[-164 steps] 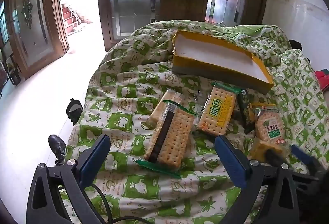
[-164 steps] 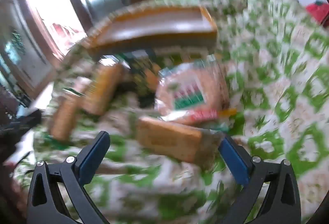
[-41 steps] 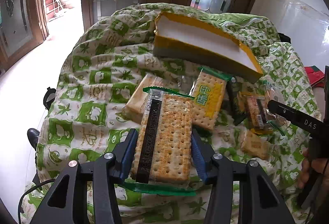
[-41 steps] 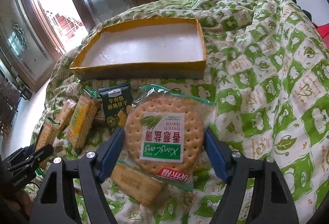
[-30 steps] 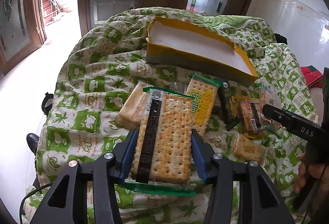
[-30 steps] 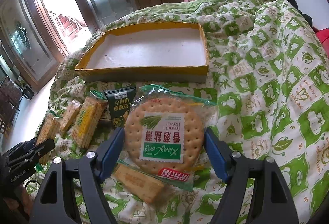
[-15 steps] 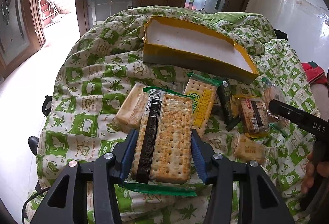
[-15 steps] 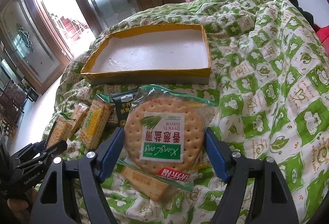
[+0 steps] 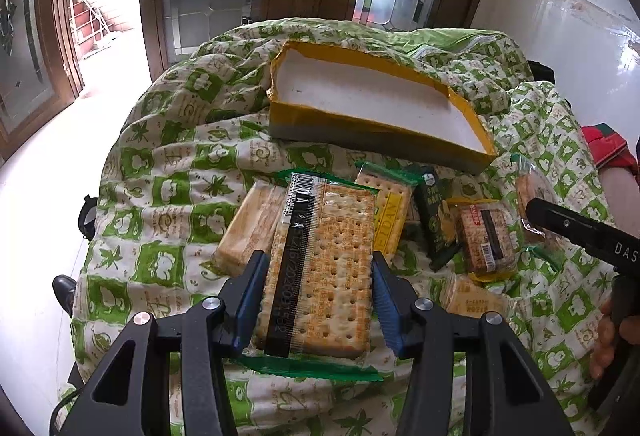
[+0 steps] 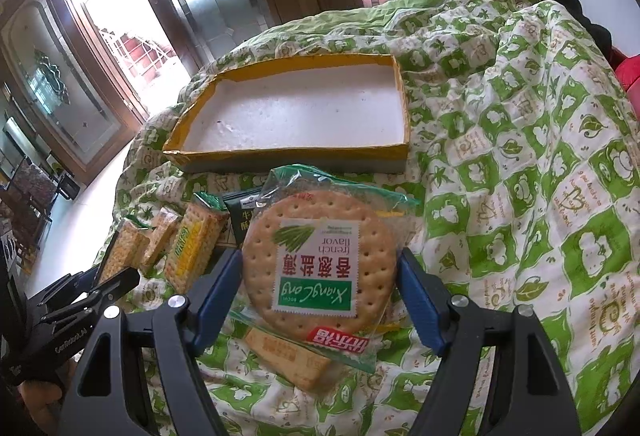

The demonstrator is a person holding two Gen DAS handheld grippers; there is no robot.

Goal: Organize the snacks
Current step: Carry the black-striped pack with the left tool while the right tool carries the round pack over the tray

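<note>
Left gripper [image 9: 318, 290] has its blue pads pressed against the long sides of a rectangular cracker pack [image 9: 320, 268], jaws drawn in fairly narrow around it, the pack lying lengthwise between the fingers with its green-edged wrapper poking out at the near end. Gripping across the narrow width looks deliberate: it keeps the flat pack steady without bending it.

Over on the other side, the right gripper [image 10: 320, 288] is clamped wider on a round cracker pack [image 10: 320, 268], pads on opposite edges of the disc, label facing up and reading upside down from here.

Both packs are held above the green patterned quilt [image 10: 520, 196], just short of the yellow-rimmed tray [image 10: 288, 152], which sits empty with its white floor showing. That's surely where they're headed.

On the quilt below the tray wait a yellow-labelled cracker pack [image 9: 390, 220], a dark green packet [image 9: 434, 220] and a plain tan biscuit pack [image 9: 250, 232]. Nothing is sorted yet; the carry looks like the step in hand.
</note>
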